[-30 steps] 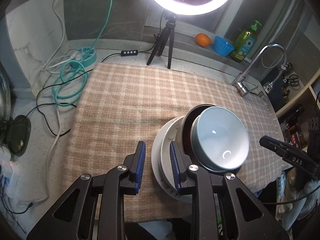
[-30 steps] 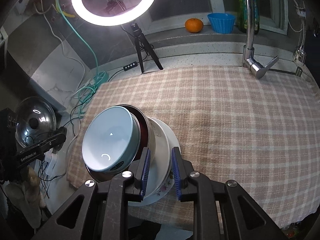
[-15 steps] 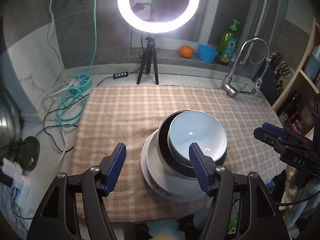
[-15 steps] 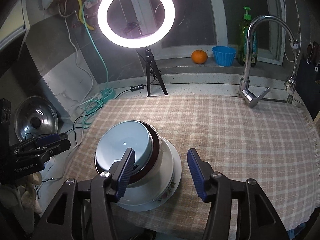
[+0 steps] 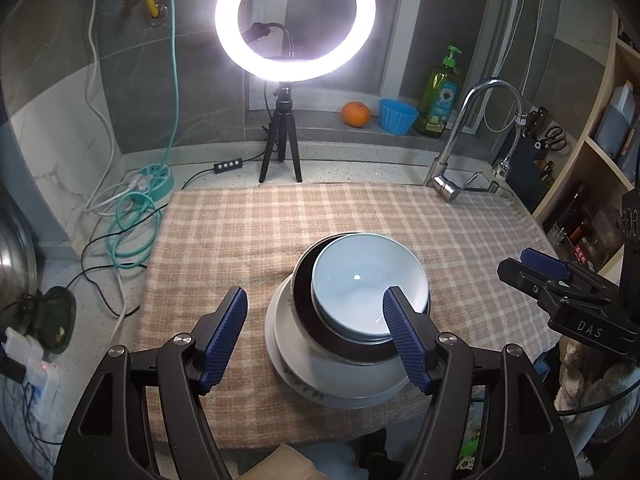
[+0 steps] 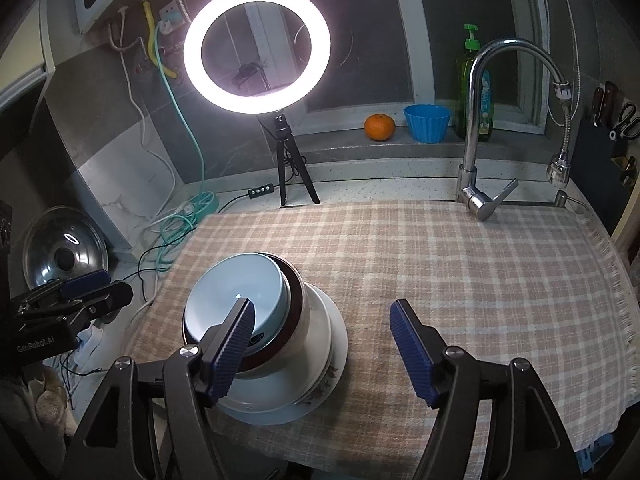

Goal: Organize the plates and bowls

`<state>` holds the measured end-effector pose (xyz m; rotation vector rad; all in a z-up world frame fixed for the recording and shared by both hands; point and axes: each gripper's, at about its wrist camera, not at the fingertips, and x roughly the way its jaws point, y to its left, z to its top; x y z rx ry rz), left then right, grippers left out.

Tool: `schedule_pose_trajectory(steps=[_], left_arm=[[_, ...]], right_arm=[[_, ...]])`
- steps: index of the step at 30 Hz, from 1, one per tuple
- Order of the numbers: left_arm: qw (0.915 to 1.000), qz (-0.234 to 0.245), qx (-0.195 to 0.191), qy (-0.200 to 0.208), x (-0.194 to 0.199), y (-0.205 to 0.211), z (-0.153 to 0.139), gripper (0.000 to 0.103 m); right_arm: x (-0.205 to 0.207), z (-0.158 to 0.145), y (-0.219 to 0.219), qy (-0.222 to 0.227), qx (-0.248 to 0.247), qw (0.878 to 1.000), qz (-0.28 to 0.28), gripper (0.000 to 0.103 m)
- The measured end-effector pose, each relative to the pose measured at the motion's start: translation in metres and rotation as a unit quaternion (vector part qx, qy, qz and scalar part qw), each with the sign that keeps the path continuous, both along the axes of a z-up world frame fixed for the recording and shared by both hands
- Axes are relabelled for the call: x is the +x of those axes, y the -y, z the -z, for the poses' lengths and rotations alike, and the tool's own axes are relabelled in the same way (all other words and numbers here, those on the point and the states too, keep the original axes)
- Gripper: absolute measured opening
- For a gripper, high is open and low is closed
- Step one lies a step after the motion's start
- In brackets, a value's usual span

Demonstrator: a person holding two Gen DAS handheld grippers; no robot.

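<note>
A light blue bowl (image 5: 360, 276) (image 6: 236, 292) sits in a dark brown bowl (image 5: 304, 308) (image 6: 294, 300), on white plates (image 5: 280, 340) (image 6: 332, 344) with a floral rim. The stack rests on the checked cloth (image 5: 240, 232) near its front edge. My left gripper (image 5: 315, 290) hovers above the stack's left side, its jaws opening wide and touching nothing. My right gripper (image 6: 322, 303) hovers over the right side, jaws also opening with nothing pressed between them. Each gripper shows in the other's view, right (image 5: 552, 276) and left (image 6: 80, 284).
A ring light on a tripod (image 5: 280, 148) stands behind the cloth, with a faucet (image 5: 452, 176) at the back right. Coiled cables (image 5: 132, 232) and a pot lid (image 6: 64, 256) lie to the left. An orange (image 5: 355, 114), a blue cup (image 5: 397, 116) and a soap bottle (image 5: 440, 96) sit on the sill.
Both grippers were nearly shut around the plate's rim; they have let go, opened wide and drawn back and up. The stack stays on the cloth.
</note>
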<state>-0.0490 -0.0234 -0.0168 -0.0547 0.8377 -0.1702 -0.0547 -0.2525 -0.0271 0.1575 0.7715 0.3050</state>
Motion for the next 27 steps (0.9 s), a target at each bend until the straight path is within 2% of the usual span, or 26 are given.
schedule_pose_trajectory(steps=[27], left_arm=[[1.0000, 0.003, 0.000, 0.004, 0.0027, -0.0002, -0.0024, 0.070]], right_arm=[[0.0046, 0.0040, 0.0001, 0.000, -0.015, 1.000, -0.001, 0.067]])
